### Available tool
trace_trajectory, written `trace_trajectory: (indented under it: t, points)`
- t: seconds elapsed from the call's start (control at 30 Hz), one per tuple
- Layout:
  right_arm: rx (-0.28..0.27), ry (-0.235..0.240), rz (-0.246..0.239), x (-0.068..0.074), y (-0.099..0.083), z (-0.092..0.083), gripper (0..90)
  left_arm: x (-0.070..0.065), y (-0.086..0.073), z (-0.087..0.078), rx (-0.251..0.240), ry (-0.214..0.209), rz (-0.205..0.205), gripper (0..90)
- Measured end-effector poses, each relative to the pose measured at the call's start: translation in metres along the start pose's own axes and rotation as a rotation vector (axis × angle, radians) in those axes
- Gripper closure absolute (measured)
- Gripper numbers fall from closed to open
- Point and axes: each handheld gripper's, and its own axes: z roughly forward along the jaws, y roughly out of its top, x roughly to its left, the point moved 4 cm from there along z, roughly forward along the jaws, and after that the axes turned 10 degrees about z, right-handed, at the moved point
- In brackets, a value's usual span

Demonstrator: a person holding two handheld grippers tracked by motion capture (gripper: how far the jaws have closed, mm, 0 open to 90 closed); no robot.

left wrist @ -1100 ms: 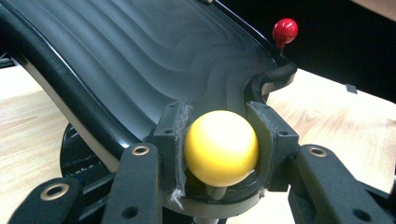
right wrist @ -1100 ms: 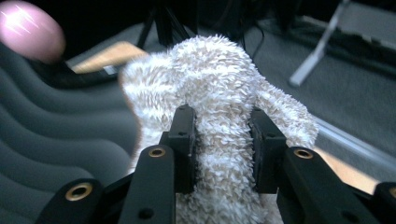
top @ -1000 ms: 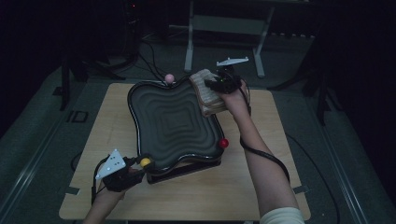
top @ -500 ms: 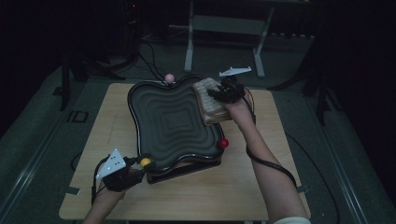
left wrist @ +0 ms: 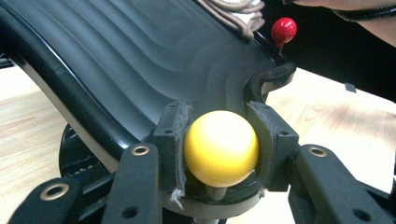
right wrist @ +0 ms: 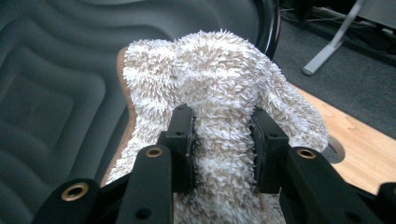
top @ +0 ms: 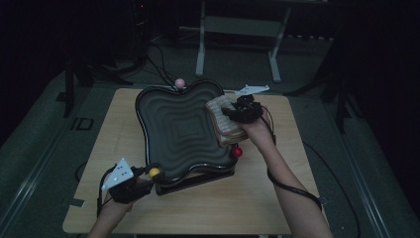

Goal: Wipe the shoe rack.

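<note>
A black tray [top: 173, 130] with wavy ridges sits tilted on a dark base in the middle of the wooden table [top: 247, 198]. Ball knobs stand at its corners. My left gripper [top: 150, 175] is shut on the yellow knob [top: 154, 172]; in the left gripper view its pads [left wrist: 173, 140] press on either side of the yellow ball [left wrist: 221, 147]. My right gripper [top: 236, 115] is shut on a fluffy beige-and-white cloth [top: 225, 125] lying on the tray's right edge. In the right gripper view the cloth [right wrist: 219, 79] bulges up between the jaws of the right gripper [right wrist: 223, 144].
A red knob [top: 237, 151] stands at the tray's near right corner and a pink one [top: 180, 82] at the far edge. A metal stand [top: 237, 29] and cables lie on the dark floor behind the table. Bare wood runs along the table's front and right.
My right gripper has slid the cloth along the tray's right edge toward the person, a little lower. The left gripper has stayed on the yellow knob.
</note>
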Motion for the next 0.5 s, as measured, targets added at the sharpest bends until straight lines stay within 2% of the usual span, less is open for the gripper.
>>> trace_trajectory:
  t: [0.3, 0.5]
  points:
    - [0.002, 0.035, -0.007, 0.003, -0.024, -0.009, 65.4, 0.000, 0.000, 0.000, -0.001, 0.001, -0.002, 59.1]
    - [0.001, 0.042, -0.014, 0.005, -0.036, -0.014, 65.4, 0.000, 0.000, 0.000, -0.001, 0.005, -0.002, 59.0]
